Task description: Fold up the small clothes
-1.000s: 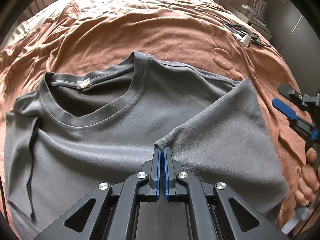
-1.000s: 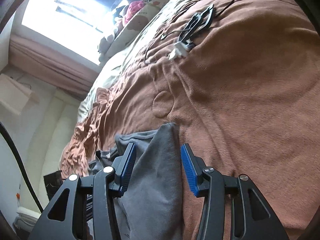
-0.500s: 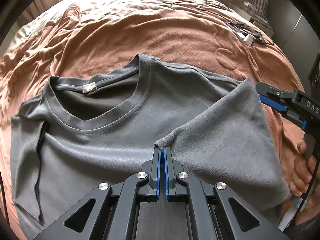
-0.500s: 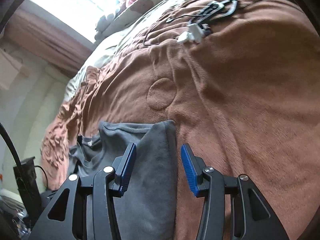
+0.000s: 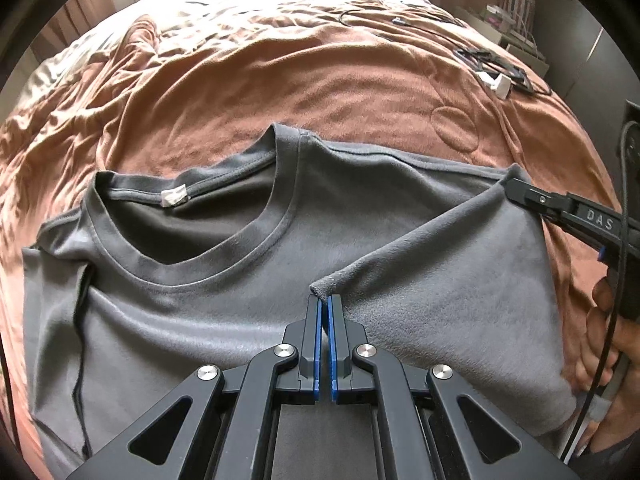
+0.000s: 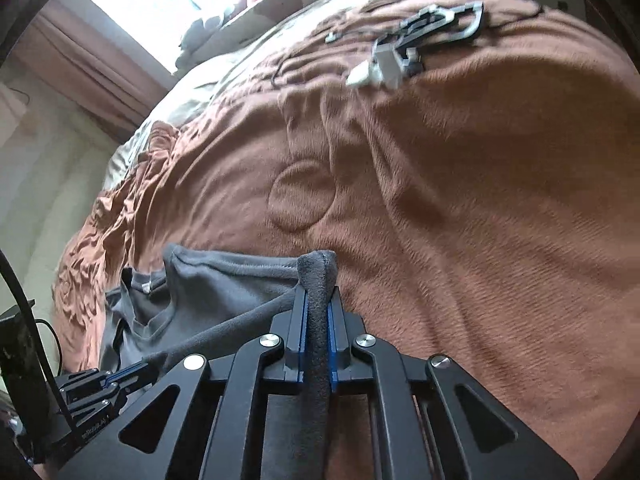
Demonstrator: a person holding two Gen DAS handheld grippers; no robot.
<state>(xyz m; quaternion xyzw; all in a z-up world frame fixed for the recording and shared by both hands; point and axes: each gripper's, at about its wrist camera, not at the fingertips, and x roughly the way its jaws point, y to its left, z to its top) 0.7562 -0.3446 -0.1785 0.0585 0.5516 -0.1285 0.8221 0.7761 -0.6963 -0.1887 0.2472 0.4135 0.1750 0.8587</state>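
1. Left gripper (image 5: 324, 300), low centre of the left wrist view: jaws pressed together, a small nub of grey fabric pinched right at the tips. That nub: one corner of the folded-in flap of the grey T-shirt (image 5: 224, 312).
2. Right gripper (image 6: 317, 300), low centre of the right wrist view: jaws clamped on a thick roll of the same grey cloth, fabric standing up between the blue pads (image 6: 330, 332) and poking out above the tips. Seen also at the right edge of the left wrist view, biting the far corner of the flap near the shoulder seam.
3. T-shirt itself: spread front-up across the lower half of the left wrist view, on the brown blanket (image 5: 280, 92). Collar (image 5: 188, 264) left of centre, white label (image 5: 173, 197) showing inside it. Picture-right sleeve side already turned in over the chest as a triangular flap (image 5: 460, 288); picture-left side lying loosely creased, hard to call folded.
4. Done so far, by the look of it: first side fold started, both of its upper corners secured.
5. Probably left: carrying that flap flat, settling the picture-left side, then the bottom-to-top fold; hem out of view, so no telling its state.
6. Further out: tangle of cables and a white plug (image 5: 496, 84) at upper right of the bed, well apart from the shirt.
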